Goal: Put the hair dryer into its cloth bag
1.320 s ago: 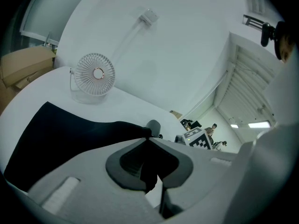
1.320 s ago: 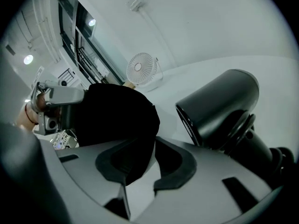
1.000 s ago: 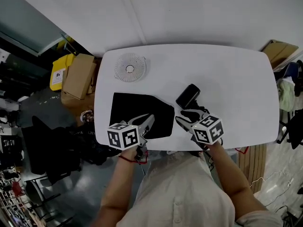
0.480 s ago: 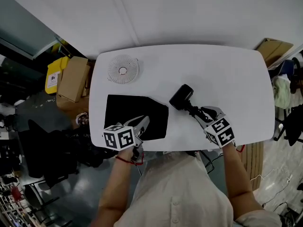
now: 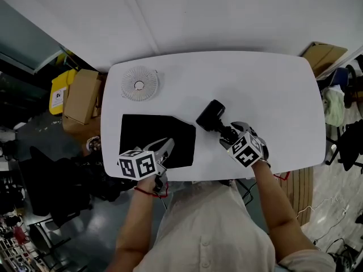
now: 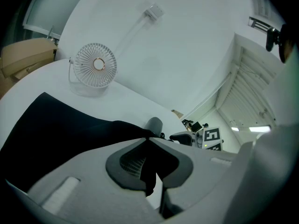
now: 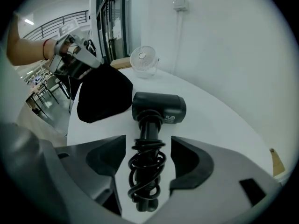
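Left tongs (image 6: 148, 141) clamp the black cloth bag (image 6: 56, 125); right tongs (image 7: 148, 146) are opening wide astride the hair dryer (image 7: 159, 107) handle, not gripping it — its wound cord (image 7: 145, 171) is plain only in the right gripper view.

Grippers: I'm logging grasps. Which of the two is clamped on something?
The left gripper: its jaws pinch the black cloth bag. The right gripper has its jaws opening, astride the cord-wrapped handle of the hair dryer, not pressing it.
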Available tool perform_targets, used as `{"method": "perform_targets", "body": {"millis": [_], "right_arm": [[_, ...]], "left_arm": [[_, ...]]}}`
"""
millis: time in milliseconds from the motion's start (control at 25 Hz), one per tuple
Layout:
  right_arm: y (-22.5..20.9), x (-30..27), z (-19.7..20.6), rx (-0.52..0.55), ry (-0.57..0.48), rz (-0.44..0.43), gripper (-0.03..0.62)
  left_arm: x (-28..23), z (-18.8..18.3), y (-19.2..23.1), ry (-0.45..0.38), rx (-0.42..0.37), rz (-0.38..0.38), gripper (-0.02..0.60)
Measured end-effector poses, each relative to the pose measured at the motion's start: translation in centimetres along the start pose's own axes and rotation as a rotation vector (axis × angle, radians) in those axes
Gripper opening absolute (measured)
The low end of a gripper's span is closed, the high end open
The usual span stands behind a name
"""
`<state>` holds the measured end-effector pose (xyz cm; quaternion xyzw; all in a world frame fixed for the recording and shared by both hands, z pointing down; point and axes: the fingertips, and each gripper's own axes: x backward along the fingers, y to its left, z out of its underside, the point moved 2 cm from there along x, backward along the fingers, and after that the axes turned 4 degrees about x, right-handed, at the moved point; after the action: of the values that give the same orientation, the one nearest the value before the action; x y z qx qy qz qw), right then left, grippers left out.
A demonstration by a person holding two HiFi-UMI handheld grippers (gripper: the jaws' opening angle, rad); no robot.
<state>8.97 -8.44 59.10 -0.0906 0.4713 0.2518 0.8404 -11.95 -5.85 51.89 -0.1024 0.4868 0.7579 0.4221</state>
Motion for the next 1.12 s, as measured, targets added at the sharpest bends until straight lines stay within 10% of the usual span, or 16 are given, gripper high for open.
{"method": "perform_targets", "body": {"millis": [1120], "right_arm": [[-0.5,-3.9,2.1,-0.066,0.081,-0.096,0.259]], "left_arm": [[-0.6,-0.3,0.1,-0.003,0.037,-0.004,0.023]]}}
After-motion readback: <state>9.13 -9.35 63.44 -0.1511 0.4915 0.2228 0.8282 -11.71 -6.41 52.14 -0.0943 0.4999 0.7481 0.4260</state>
